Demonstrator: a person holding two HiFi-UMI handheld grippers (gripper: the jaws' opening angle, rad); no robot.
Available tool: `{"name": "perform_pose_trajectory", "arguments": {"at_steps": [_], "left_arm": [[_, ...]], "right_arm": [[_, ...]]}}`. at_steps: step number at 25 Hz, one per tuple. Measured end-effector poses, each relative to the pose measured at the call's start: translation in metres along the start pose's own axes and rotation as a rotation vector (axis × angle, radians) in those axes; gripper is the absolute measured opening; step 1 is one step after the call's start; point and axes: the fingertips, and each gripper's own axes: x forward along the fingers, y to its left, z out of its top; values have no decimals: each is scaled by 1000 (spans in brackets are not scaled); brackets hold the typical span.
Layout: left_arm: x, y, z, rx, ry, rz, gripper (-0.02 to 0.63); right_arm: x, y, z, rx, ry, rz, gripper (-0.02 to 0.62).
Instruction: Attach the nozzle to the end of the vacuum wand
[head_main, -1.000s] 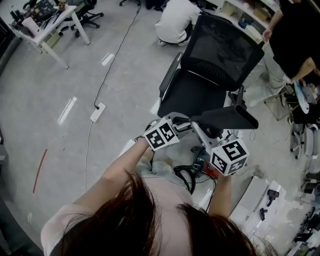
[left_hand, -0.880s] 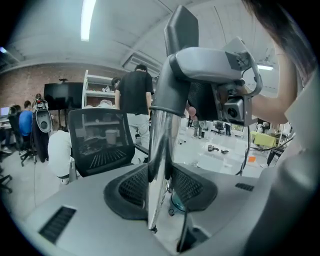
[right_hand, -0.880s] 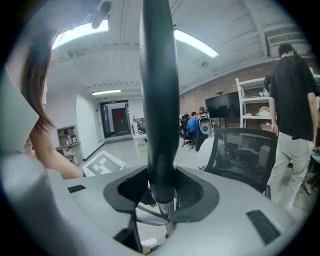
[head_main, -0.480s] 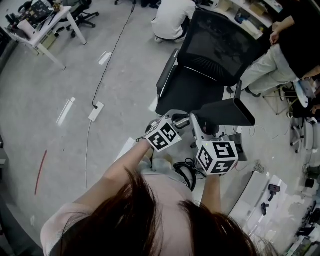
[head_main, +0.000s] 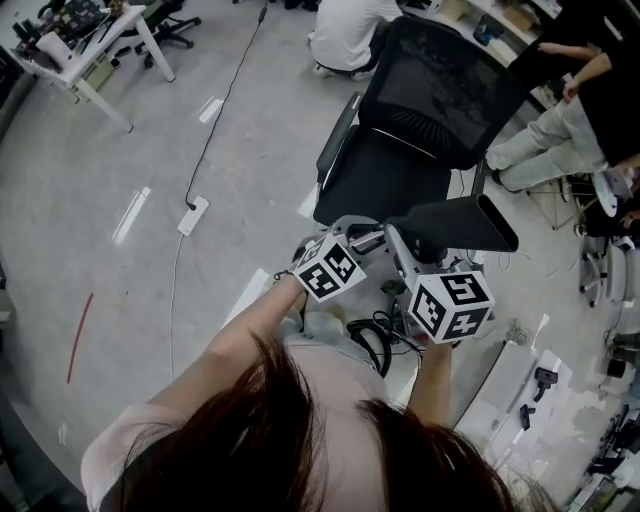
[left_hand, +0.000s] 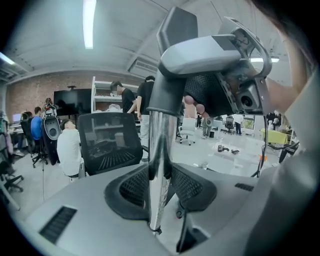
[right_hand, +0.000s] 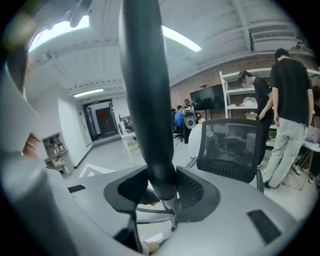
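Seen from above, a person holds a gripper in each hand over a grey floor (head_main: 150, 150), facing a black office chair (head_main: 420, 120). The left gripper (left_hand: 161, 175) pinches the chrome vacuum wand (left_hand: 159, 150); its jaws have just been closing with the tube between the pads. The right gripper (right_hand: 161, 187) is clamped on the dark neck of the nozzle (head_main: 455, 225), whose wide black head juts out in front of the chair's seat. Just below the right pads the neck meets the wand's shiny end, the two tools close together
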Motion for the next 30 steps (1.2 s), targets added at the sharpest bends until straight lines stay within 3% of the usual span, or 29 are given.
{"name": "perform_pose_trajectory", "arguments": {"at_steps": [4,8,16,26,30], "left_arm": [[0,1,2,-15,-8,18,146],[-1,6,0,-16,-4,29,146],[-1,-1,-3,37,13,-10,143],[2,-5,-4,36,1,-26,144],[2,-6,-4,66,14,-30,144]], "right_arm": [[-15,1,7,41,-42,47,179],[-19,0,10,30,-86,38,161],[-21,1,5,-27,35,78,152],[-17,1,7,-73,-7,46,152],[-17,1,7,-97,45,76,156]]}}
